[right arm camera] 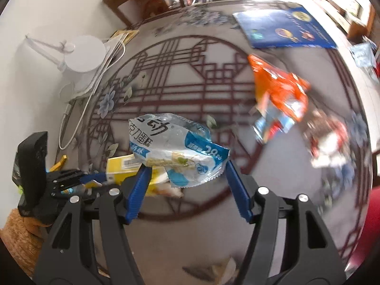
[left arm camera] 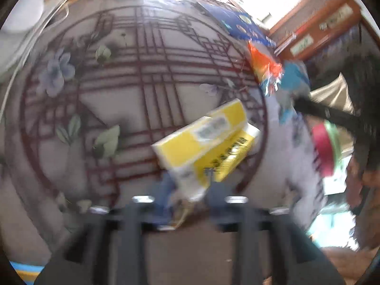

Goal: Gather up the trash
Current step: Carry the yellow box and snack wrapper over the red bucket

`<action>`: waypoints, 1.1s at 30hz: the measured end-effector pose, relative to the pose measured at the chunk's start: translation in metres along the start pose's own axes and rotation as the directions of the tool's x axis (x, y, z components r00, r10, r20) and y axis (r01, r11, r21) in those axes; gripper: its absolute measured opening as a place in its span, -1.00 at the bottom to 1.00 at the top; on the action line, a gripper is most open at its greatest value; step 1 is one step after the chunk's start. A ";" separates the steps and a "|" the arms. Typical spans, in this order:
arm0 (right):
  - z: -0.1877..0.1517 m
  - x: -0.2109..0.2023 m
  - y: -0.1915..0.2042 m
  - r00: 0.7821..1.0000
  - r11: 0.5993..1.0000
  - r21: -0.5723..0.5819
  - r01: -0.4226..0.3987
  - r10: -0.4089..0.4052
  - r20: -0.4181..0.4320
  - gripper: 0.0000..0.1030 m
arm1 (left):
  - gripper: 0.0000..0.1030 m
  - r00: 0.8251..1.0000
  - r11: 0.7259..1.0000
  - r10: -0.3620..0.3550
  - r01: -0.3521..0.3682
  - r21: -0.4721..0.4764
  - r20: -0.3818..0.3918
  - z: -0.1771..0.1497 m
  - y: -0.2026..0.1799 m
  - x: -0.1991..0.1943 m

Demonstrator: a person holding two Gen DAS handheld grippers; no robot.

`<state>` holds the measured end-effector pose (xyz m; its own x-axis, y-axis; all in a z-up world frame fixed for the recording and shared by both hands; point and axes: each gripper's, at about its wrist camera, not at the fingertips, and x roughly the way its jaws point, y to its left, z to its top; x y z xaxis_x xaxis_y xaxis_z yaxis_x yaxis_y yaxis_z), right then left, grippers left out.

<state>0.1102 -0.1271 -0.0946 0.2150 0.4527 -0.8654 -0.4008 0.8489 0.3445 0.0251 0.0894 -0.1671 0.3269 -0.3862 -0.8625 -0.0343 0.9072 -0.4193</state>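
A yellow carton [left arm camera: 204, 147] hangs tilted over the patterned table, and my left gripper [left arm camera: 190, 185] is shut on its white end. The right wrist view shows the same carton [right arm camera: 121, 166] and the left gripper [right arm camera: 95, 178] at the lower left. My right gripper [right arm camera: 186, 166] is shut on a crumpled blue and white wrapper [right arm camera: 175, 147], held just above the table, with a blue pad at each side. An orange snack wrapper [right arm camera: 277, 87] lies on the table further right, and a red and white wrapper [right arm camera: 330, 140] lies blurred beyond it.
A blue booklet [right arm camera: 282, 28] lies at the table's far side. At the far left stand a white lamp base [right arm camera: 83, 54] and its cable [right arm camera: 71, 128]. A wooden chair [right arm camera: 133, 2] stands behind the table. The table cloth [left arm camera: 118, 76] bears a dark red lattice with flowers.
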 end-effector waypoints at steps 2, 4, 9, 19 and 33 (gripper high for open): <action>-0.010 -0.011 -0.007 1.000 0.999 0.036 -0.001 0.000 0.020 0.24 | -0.82 1.000 1.000 -0.015 0.015 -0.009 0.022 -0.003 -0.003 -0.005; -0.018 -0.019 -0.013 0.999 0.998 0.063 -0.003 0.000 0.038 0.24 | -0.85 0.999 1.000 -0.009 0.008 0.014 0.044 -0.005 -0.011 -0.012; -0.036 -0.045 -0.022 0.995 0.993 0.122 -0.003 -0.010 0.100 0.25 | -0.87 0.991 0.998 -0.028 0.021 0.051 0.129 0.000 -0.033 -0.031; -0.057 -0.086 -0.037 0.979 0.983 0.181 0.025 -0.061 0.197 0.26 | -0.87 0.965 0.993 -0.083 0.059 0.100 0.249 0.021 -0.085 -0.056; -0.075 -0.112 -0.064 0.965 0.972 0.231 0.050 -0.107 0.240 0.26 | -0.87 0.962 0.984 -0.097 0.054 0.170 0.255 0.019 -0.133 -0.051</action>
<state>0.0452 -0.2523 -0.0464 0.4641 0.4114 -0.7845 -0.1728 0.9107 0.3753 0.0309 -0.0081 -0.0621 0.5588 -0.4172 -0.7167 0.1446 0.9000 -0.4112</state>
